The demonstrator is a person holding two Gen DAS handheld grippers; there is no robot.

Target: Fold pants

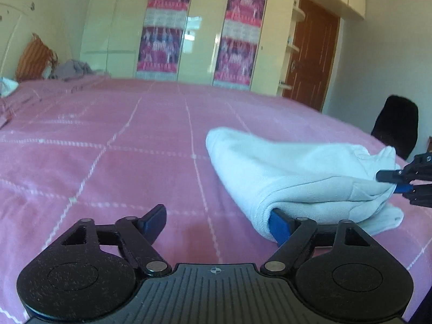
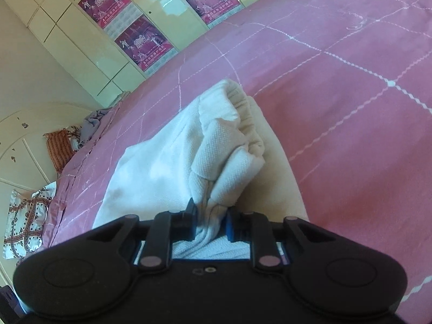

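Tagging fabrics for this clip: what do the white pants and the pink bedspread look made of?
White pants: probably cotton knit, matte, with a pique-like dimpled weave and a gathered elastic waistband. Pink bedspread: soft woven cloth, matte, with stitched white grid lines.

— How do the left tongs [image 1: 218,222] stand?
— Spread wide and tilted slightly downward; one blue pad is tucked under the white pants [image 1: 291,172], the other is bare.
— And the right tongs [image 2: 210,222]?
— Nearly closed, pinching a bunch of the pants between both pads.
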